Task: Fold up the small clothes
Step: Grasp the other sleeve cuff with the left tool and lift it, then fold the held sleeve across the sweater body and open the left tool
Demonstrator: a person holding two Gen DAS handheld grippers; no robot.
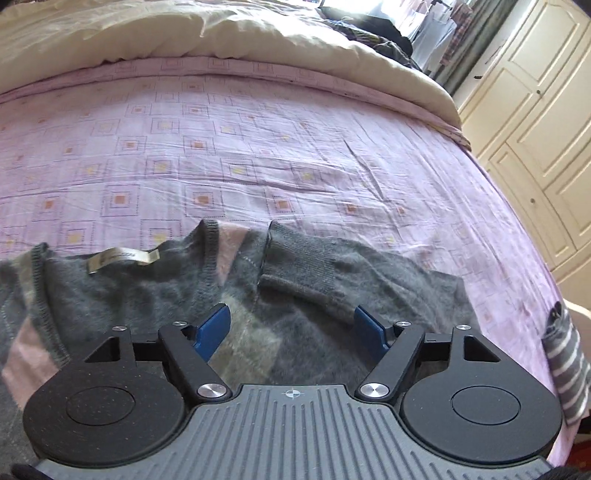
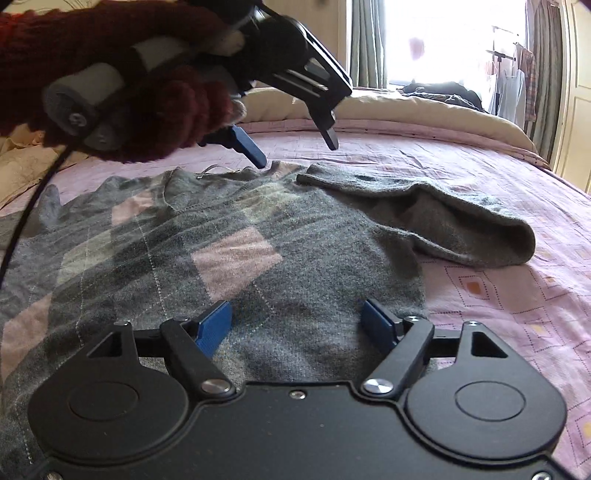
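A small grey argyle sweater (image 2: 229, 251) with pale pink diamonds lies flat on the pink patterned bed sheet (image 2: 517, 295). Its right sleeve (image 2: 443, 218) is folded in across the chest, cuff near the collar. In the left wrist view the sweater (image 1: 166, 291) shows with its neck label (image 1: 123, 258) and the sleeve cuff (image 1: 295, 262). My left gripper (image 1: 291, 325) is open and empty just above the collar area; it also shows in the right wrist view (image 2: 295, 151). My right gripper (image 2: 295, 321) is open and empty over the lower body of the sweater.
A cream duvet (image 1: 184, 33) is bunched at the far side of the bed. Dark clothes (image 2: 443, 92) lie by the window. A striped grey garment (image 1: 567, 365) hangs at the bed's right edge. White wardrobe doors (image 1: 535, 122) stand to the right.
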